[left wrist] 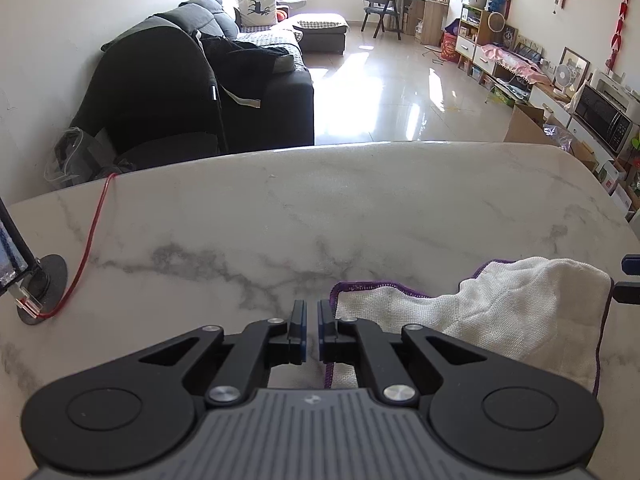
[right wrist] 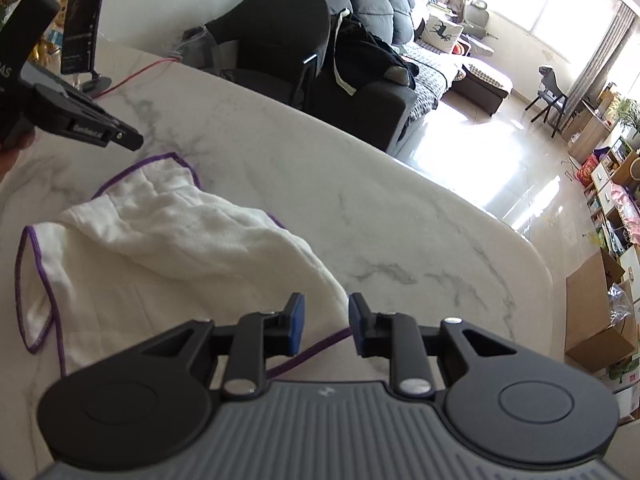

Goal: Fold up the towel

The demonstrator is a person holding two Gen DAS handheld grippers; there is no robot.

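A white towel (left wrist: 520, 312) with a purple hem lies crumpled and partly doubled over on the marble table (left wrist: 280, 220). My left gripper (left wrist: 311, 318) hangs over the towel's left hem, its fingers only a narrow gap apart with nothing between them. In the right wrist view the towel (right wrist: 160, 248) spreads to the left, and its near corner tapers in between the fingers of my right gripper (right wrist: 326, 316), which is open and straddles the purple hem. The left gripper (right wrist: 136, 142) shows at upper left, above the towel's far corner. The right gripper (left wrist: 630, 279) peeks in at the right edge.
A phone on a round stand (right wrist: 82, 24) sits at the table's far left corner, with a red cable (left wrist: 90, 248) running off the edge. Beyond the table edge are a dark sofa (left wrist: 200, 92), shiny floor and shelves. A hand (right wrist: 12, 148) holds the left gripper.
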